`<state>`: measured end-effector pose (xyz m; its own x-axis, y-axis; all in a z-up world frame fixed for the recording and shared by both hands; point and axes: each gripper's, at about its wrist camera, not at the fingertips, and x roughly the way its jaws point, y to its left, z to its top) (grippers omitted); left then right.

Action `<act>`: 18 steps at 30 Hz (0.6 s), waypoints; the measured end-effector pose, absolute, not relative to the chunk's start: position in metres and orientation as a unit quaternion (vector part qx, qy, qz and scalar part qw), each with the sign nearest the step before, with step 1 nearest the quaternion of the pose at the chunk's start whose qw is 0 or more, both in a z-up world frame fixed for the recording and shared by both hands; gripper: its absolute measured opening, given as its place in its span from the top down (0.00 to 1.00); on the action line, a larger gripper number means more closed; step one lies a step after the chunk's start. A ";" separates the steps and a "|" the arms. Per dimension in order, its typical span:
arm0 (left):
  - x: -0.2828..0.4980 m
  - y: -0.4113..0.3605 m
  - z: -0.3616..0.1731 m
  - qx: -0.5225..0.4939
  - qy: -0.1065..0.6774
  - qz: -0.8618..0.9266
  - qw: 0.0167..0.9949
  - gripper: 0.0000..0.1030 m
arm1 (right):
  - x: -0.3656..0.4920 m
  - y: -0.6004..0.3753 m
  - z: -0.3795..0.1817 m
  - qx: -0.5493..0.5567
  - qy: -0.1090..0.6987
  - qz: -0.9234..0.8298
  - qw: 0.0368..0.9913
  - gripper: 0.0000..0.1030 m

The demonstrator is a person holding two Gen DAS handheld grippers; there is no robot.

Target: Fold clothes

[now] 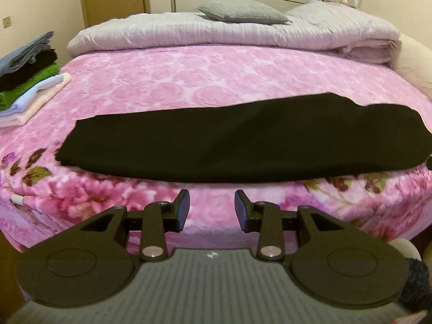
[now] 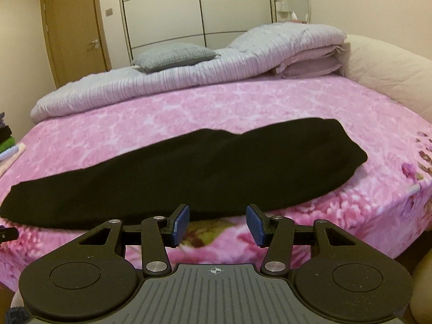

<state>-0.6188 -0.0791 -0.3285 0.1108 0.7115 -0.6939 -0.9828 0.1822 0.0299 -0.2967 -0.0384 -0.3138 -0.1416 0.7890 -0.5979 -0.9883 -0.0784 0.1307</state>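
Black garment lies as long folded strip across pink floral bedspread, near front edge. Left gripper and right gripper both wide, empty, short of cloth. Risk: pinching only top layer, fold slips apart.

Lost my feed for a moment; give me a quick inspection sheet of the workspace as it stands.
Surface: pink floral bed, rumpled quilt at its far end.
Job's things: black garment folded into a long strip across the near edge; folded stack at the bed's left edge.
Clutter: grey pillow on the quilt.
Grippers: left tongs open, empty, short of the garment; right tongs open, empty, at its near edge.
Cables: nothing seen.
Surroundings: door, wardrobe, mirror.
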 end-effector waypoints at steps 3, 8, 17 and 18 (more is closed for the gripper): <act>-0.618 -0.077 -0.331 -0.232 0.297 0.594 0.711 0.69 | -0.298 -0.038 -0.317 -0.197 0.264 0.702 0.631 0.50; -0.621 -0.074 -0.335 -0.239 0.297 0.599 0.704 0.69 | -0.302 -0.035 -0.320 -0.202 0.264 0.703 0.628 0.50; -0.643 -0.075 -0.334 -0.251 0.288 0.626 0.680 0.69 | -0.331 -0.018 -0.326 -0.219 0.256 0.729 0.595 0.50; -0.648 -0.076 -0.333 -0.253 0.285 0.632 0.675 0.69 | -0.337 -0.016 -0.326 -0.222 0.254 0.735 0.588 0.50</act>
<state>-0.6483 -0.0760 -0.3334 0.0389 0.7084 -0.7048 -0.9971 0.0738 0.0191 -0.3370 -0.0162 -0.3264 -0.2088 0.7519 -0.6253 -0.9776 -0.1784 0.1120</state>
